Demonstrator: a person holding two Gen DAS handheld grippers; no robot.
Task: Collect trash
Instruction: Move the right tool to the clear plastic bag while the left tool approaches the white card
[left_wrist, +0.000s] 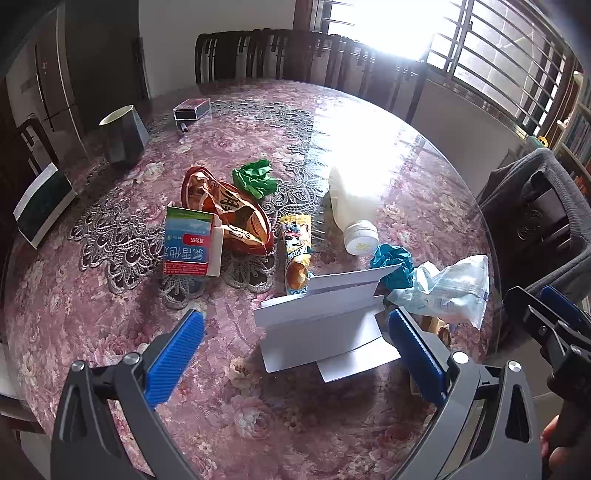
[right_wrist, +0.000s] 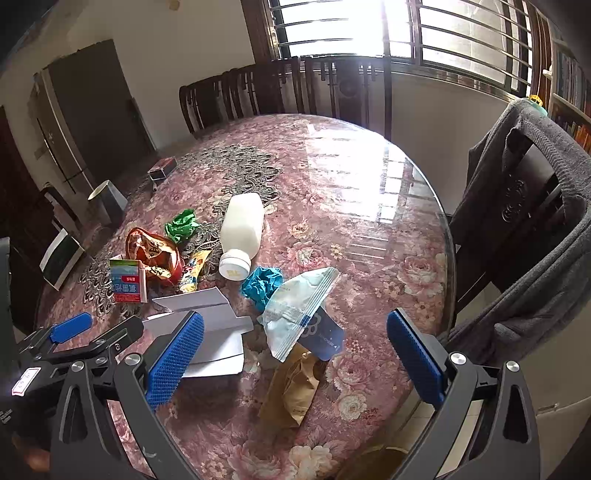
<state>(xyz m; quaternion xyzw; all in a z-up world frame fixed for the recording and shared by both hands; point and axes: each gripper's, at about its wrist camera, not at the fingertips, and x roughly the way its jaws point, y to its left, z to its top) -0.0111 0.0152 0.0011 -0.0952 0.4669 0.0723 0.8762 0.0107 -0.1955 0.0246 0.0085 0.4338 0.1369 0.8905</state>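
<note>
Trash lies on the floral table (left_wrist: 110, 325): a folded white card (left_wrist: 321, 325), a medicine box (left_wrist: 190, 242), an orange snack bag (left_wrist: 229, 210), a yellow wrapper (left_wrist: 297, 254), green paper (left_wrist: 255, 179), teal paper (left_wrist: 393, 264), a white bottle (left_wrist: 352, 210) on its side, and a pale plastic bag (left_wrist: 448, 288). My left gripper (left_wrist: 295, 354) is open around the white card. My right gripper (right_wrist: 295, 354) is open above the pale plastic bag (right_wrist: 295, 314), with a brown paper bag (right_wrist: 291, 387) below it. The white card (right_wrist: 210, 321) lies by its left finger.
A dark cup (left_wrist: 122, 134), a small box (left_wrist: 192, 109) and a white-edged stand (left_wrist: 44, 205) sit at the far left. Dark chairs (left_wrist: 258, 55) ring the table. A chair with a grey garment (right_wrist: 524, 229) stands at the right edge.
</note>
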